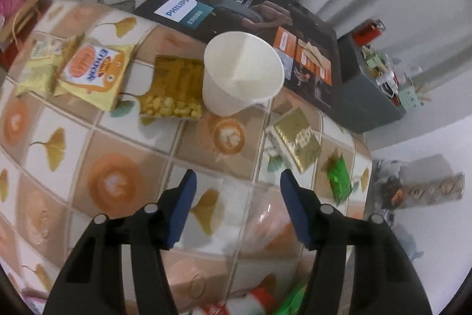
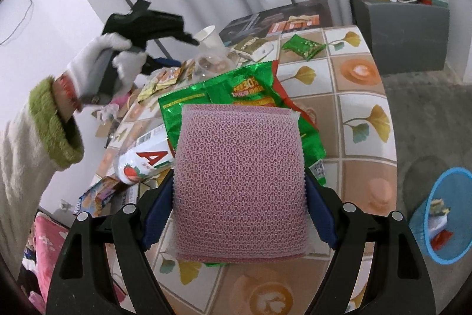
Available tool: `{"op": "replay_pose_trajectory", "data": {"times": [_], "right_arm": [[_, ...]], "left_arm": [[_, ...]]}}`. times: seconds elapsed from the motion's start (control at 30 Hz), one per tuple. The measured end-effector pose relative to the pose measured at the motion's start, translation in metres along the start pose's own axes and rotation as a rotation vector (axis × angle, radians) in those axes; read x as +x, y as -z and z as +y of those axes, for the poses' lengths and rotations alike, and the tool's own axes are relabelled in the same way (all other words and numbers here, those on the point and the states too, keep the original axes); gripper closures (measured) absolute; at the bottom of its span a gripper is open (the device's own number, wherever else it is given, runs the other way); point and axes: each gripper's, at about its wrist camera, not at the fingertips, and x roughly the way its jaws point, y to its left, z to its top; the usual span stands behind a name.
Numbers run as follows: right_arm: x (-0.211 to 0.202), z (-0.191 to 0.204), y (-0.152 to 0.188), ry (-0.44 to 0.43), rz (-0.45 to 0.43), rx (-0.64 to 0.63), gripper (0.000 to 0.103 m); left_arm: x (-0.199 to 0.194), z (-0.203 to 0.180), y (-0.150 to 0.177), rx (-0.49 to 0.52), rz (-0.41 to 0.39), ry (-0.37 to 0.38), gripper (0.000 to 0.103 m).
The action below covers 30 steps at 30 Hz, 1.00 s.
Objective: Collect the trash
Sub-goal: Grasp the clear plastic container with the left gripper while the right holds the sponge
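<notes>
Right wrist view: right gripper (image 2: 239,197) clamps a pink mesh scouring sponge (image 2: 239,182).
Left gripper (image 1: 237,182) gapes empty over the tiled tabletop (image 1: 118,155), near a white paper cup (image 1: 242,76).

My left camera looks steeply down on the table (image 1: 124,143) from close; my right faces across it, both sharing the paper cup (image 1: 242,76).

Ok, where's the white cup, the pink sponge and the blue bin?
white cup (image 1: 236,90), left wrist view, outer wall.
pink sponge (image 2: 240,176), right wrist view, middle of its mesh face.
blue bin (image 2: 460,229), right wrist view, mesh wall.
</notes>
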Motion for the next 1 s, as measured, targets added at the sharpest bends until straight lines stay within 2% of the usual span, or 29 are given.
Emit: {"op": "replay_pose_trajectory", "data": {"times": [0.1,0.27,0.47,0.6,0.7,1.0], "right_arm": [[0.005,-0.004,0.001,-0.007,0.009,0.004,0.026],[0.009,-0.01,0.003,-0.019,0.011,0.029,0.026],[0.009,-0.012,0.004,-0.03,0.012,0.042,0.026],[0.007,-0.013,0.004,-0.033,0.003,0.044,0.026],[0.005,-0.013,0.003,-0.032,-0.003,0.049,0.026],[-0.003,-0.012,0.005,-0.02,-0.011,0.053,0.026]], "left_arm": [[0.01,-0.001,-0.009,-0.008,0.015,-0.007,0.049],[0.026,-0.001,-0.012,0.008,0.062,-0.028,0.061],[0.034,0.008,-0.007,-0.013,0.129,0.017,0.072],[0.033,0.011,-0.002,0.005,0.161,0.03,0.087],[0.03,0.012,0.003,0.034,0.164,0.028,0.093],[0.016,0.018,0.021,0.084,0.137,0.02,0.097]]}}
